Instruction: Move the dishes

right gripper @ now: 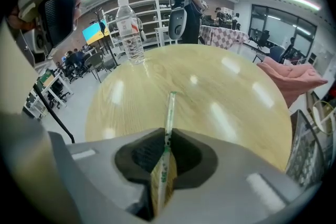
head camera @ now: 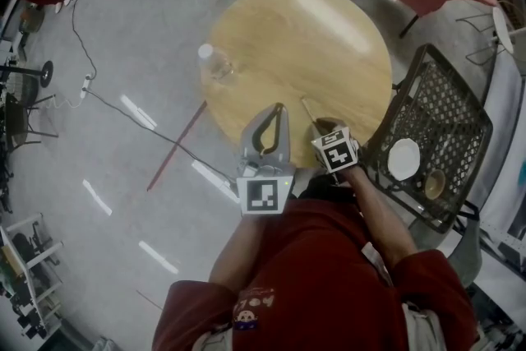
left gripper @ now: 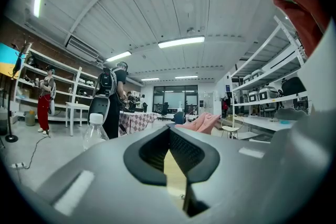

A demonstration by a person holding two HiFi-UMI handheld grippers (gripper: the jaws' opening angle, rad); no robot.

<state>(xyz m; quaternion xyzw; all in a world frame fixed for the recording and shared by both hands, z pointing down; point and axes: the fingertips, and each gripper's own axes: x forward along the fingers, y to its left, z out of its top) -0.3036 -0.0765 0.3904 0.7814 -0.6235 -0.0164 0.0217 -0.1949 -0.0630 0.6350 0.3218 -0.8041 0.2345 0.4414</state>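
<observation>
Gripping a wrapped chopstick packet (right gripper: 169,107), right gripper (right gripper: 167,139) is pinched on it, long axis pointing across the table (head camera: 329,37). Left gripper (left gripper: 169,132) closed, empty. Plate (head camera: 403,159) sits right of table, nearer right gripper.

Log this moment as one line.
left claw: shut, empty | right claw: shut on wrapped chopsticks | bottle: upright on table

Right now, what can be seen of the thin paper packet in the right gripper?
The thin paper packet is long, narrow and flat, pale cream with green print, possibly a chopstick sleeve. The right gripper is closed on its wider near end, which stands edge-on between the pads. Its slimmer far end points forward and down over the round wooden table; whether the tip touches the wood cannot be told. Nothing else touches it.
</observation>
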